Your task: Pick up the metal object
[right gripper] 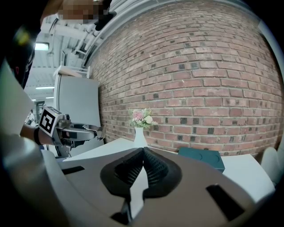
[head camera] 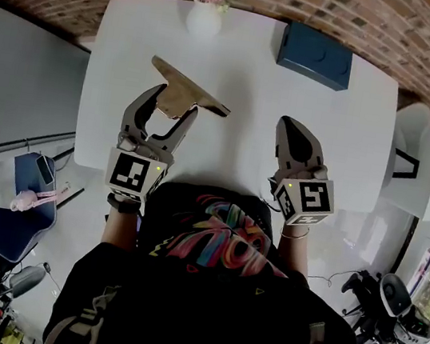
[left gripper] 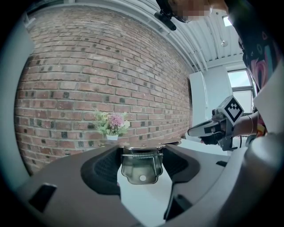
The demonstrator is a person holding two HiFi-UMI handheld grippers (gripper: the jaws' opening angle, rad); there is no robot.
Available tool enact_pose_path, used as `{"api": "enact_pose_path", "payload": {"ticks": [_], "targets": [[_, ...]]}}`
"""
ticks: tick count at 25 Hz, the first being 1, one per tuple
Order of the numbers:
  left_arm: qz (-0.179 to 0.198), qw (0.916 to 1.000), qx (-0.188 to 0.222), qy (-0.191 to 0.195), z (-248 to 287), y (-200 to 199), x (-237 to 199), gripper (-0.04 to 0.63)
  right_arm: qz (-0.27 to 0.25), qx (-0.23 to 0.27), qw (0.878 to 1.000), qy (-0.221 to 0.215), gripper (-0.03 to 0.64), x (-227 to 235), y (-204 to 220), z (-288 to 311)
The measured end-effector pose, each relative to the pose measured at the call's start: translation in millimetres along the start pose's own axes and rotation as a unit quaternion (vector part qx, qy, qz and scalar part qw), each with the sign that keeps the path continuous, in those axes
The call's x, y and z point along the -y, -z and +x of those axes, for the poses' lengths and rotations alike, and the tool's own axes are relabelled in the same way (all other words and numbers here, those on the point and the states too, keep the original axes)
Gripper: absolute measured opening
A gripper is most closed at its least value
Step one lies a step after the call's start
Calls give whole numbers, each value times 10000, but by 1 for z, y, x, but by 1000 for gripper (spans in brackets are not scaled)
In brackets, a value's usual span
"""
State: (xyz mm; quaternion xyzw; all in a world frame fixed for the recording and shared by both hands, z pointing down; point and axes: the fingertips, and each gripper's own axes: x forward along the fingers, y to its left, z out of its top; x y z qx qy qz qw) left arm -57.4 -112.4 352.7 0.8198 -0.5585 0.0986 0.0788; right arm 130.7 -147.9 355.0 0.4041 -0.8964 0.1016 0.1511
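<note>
Left claw (head camera: 175,104) clamped on the metal object (left gripper: 141,170), apparently just above the worktop (head camera: 246,75).
Grip is on the clip end only, so the plate beyond the jaws could tilt or slip out. Right claw (right gripper: 143,153) closed and empty.

Bright even light, soft shadows, fisheye bending at edges, dark vignetted corners

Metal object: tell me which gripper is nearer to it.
Left. The left gripper is clamped on the metal object, which sits between its jaws. The right gripper, shut and empty, is off to the object's right, not touching it.
</note>
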Motion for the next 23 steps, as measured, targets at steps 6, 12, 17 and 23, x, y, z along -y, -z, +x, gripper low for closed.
{"api": "enact_pose_path", "payload": {"ticks": [6,12,17,23], "targets": [[16,10000,-22,-8,2,0,0,299,59,25,10000,23,17,2,1,1],[25,10000,-33,4,4,0,1,299,91,3,9999,61,17,7,3,1],[40,10000,-74,40,7,1,2,298,81,-11,10000,40,17,8,3,1],[-16,9999,146,28,11,-6,4,299,53,-8,10000,37,17,10,3,2]]}}
